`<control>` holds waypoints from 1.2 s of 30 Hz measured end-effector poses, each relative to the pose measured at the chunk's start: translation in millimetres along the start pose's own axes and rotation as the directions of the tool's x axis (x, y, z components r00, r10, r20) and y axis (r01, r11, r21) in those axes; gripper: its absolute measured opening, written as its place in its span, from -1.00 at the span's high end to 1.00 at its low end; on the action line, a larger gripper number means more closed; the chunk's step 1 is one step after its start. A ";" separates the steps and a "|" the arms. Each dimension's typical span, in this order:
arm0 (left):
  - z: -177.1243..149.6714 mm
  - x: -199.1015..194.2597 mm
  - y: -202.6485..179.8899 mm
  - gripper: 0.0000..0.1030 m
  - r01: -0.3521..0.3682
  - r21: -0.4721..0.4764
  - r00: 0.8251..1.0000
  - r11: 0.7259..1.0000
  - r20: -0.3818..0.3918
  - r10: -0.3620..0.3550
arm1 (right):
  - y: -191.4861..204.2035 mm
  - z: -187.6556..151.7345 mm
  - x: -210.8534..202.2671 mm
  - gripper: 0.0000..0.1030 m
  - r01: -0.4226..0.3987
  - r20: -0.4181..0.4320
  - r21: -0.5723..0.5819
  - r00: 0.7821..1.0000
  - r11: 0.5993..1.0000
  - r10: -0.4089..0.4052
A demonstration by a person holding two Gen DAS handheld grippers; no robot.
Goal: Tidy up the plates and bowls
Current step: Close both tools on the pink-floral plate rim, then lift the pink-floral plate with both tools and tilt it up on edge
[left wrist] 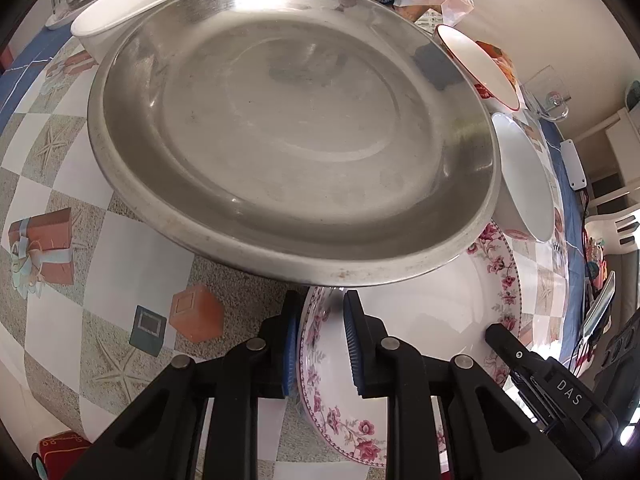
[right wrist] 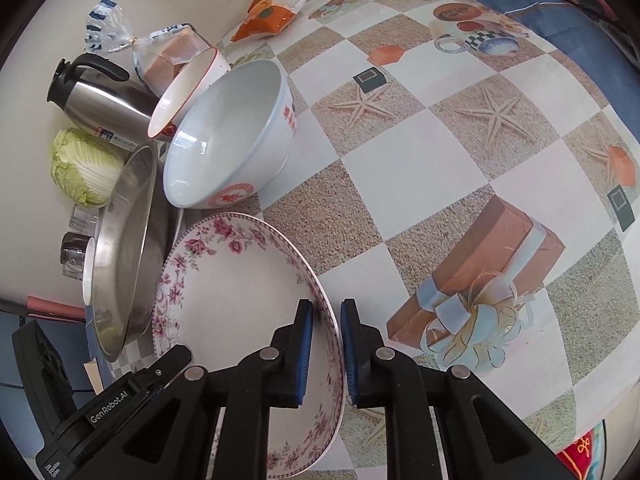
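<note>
Though pinched at two edges, seemingly not yet lifted or stacked. Gripped on one rim of the plate (left wrist: 420, 320) by the left gripper (left wrist: 322, 340), blue pads closed either side of the floral border. Gripped on the opposite rim by the right gripper (right wrist: 325, 344), jaws drawn in tight on the thin edge. Lies low over the cloth (right wrist: 400, 140), near the front of the table; cannot tell whether resting or just raised.

Judged early in the job: nothing nested so far. Just beyond the plate, a steel dish (left wrist: 288, 132), tilted, its near edge overlapping the plate's far border in the left view. Right of that, a big white bowl (right wrist: 228, 132) with red marks, tipped on its side, and touching it a smaller red-rimmed bowl (right wrist: 188, 88), also tipped. At the dish's far left, another white bowl (left wrist: 136, 0). Left to do, probably: plates gathered into one pile, bowls righted and nested in another.

Further out, clutter against a pale wall: a steel flask (right wrist: 104, 96), a cabbage (right wrist: 84, 164), bagged food (right wrist: 272, 12), glasses (right wrist: 74, 256). Underneath, a checked cloth printed with starfish and gift boxes, blue at its border. Off to the side in the left view, white furniture and cables, too small to read.
</note>
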State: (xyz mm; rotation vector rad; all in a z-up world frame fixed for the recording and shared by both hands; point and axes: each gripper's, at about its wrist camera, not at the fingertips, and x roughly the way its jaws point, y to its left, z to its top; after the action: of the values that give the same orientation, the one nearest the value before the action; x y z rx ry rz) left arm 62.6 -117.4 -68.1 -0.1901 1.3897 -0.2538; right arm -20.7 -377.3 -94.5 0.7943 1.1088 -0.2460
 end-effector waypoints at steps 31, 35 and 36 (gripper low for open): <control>-9.5 1.3 -37.6 0.57 0.040 0.122 0.997 0.992 -0.063 -0.033 | -46.1 -9.9 -19.3 0.73 -0.053 -0.002 0.103 0.999 0.993 0.053; -6.4 -0.1 -39.0 0.60 0.051 0.130 0.998 0.990 -0.055 -0.044 | -39.3 -9.8 -19.6 0.74 -0.041 0.004 0.084 0.999 0.996 0.040; -5.9 -2.1 -40.8 0.60 0.053 0.133 0.998 0.990 -0.049 -0.047 | -37.3 -9.5 -20.2 0.74 -0.034 0.006 0.079 0.999 0.996 0.034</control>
State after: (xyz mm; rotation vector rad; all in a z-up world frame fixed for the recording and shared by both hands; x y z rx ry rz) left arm 53.8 -155.8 -55.7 -0.1080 1.4091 -0.3939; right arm -57.0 -401.3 -95.7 0.8819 1.0854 -0.2648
